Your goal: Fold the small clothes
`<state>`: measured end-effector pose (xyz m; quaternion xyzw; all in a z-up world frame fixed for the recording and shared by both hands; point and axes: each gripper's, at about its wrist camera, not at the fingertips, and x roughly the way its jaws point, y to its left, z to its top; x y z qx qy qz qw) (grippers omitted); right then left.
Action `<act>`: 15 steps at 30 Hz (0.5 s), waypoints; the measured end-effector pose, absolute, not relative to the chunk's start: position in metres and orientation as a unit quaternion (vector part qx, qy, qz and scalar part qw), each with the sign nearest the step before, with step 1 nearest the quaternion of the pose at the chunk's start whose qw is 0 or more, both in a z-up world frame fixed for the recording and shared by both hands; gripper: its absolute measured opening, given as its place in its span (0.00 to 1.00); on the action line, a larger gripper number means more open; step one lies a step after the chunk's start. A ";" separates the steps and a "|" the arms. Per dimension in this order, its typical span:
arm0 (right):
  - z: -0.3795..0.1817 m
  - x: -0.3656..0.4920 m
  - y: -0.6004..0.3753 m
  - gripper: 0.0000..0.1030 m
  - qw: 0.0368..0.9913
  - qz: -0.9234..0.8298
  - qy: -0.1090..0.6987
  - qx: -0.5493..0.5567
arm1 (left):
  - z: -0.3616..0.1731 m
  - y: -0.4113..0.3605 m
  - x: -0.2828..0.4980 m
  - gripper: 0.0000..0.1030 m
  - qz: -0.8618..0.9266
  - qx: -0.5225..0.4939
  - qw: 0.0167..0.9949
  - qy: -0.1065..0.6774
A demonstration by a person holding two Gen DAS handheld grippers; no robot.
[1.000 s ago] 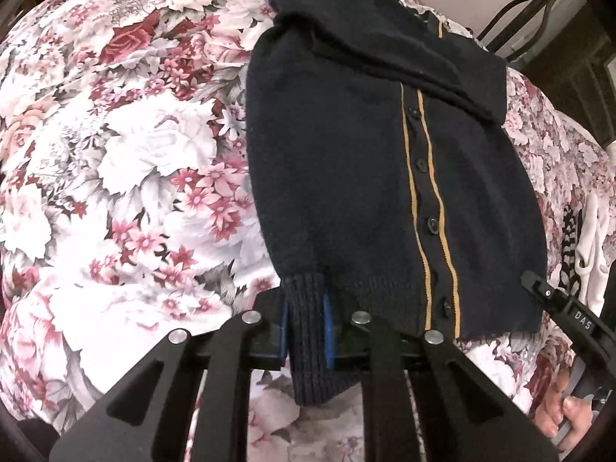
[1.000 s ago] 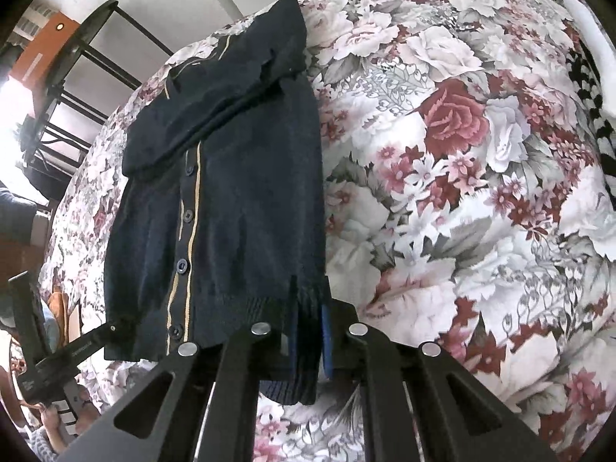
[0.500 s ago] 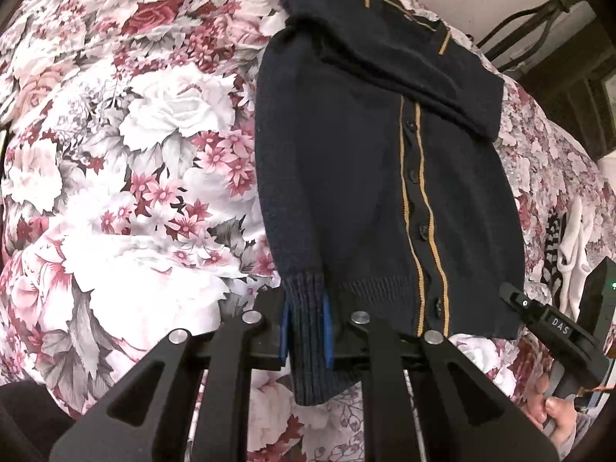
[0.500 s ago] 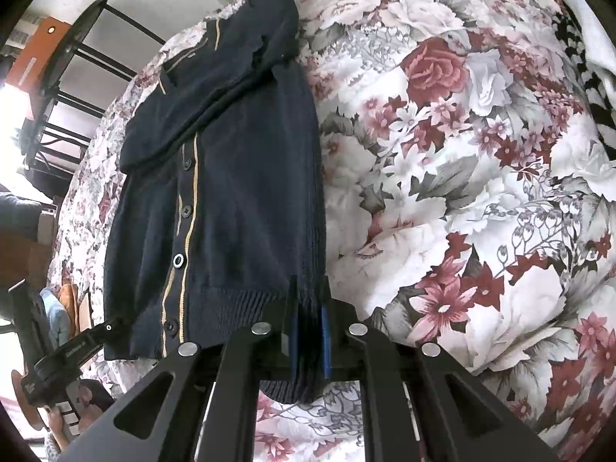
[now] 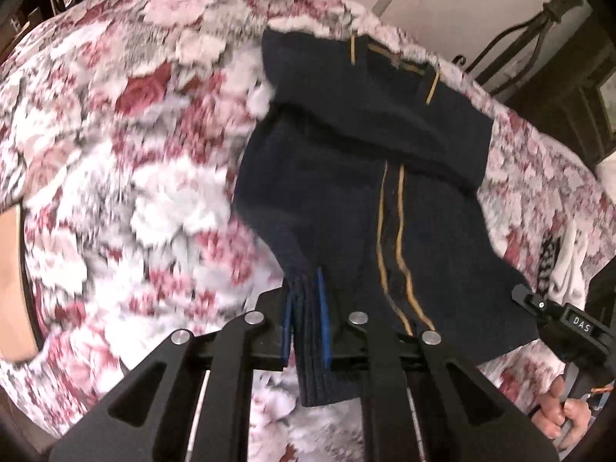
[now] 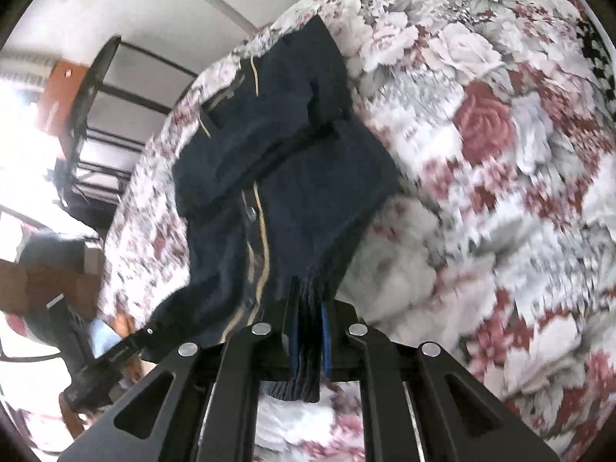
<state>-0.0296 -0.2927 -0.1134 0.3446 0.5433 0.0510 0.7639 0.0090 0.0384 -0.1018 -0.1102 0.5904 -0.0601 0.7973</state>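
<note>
Navy cardigan point(image 5: 346, 200) on the floral bedspread point(image 5: 134, 154), sleeves already folded across. Left gripper point(image 5: 306, 321) and right gripper point(image 6: 310, 337) each pinch a hem corner, lifted; the bottom-to-collar fold looks left to do.

Navy cardigan point(image 5: 346, 192) showing mustard placket stripes; bedspread point(image 5: 134, 154) displaying pink, maroon and white roses; blue gripper pads point(image 5: 322, 327).
</note>
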 end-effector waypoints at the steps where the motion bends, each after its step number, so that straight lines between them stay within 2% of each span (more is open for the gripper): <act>1: -0.111 -0.022 -0.296 0.09 0.763 0.054 0.539 0.353 | -0.097 0.037 0.017 0.10 -0.059 -0.108 0.802 0.585; 15: -0.125 0.063 -0.302 0.09 0.754 0.057 0.524 0.392 | -0.090 0.033 0.106 0.08 -0.024 -0.116 0.826 0.551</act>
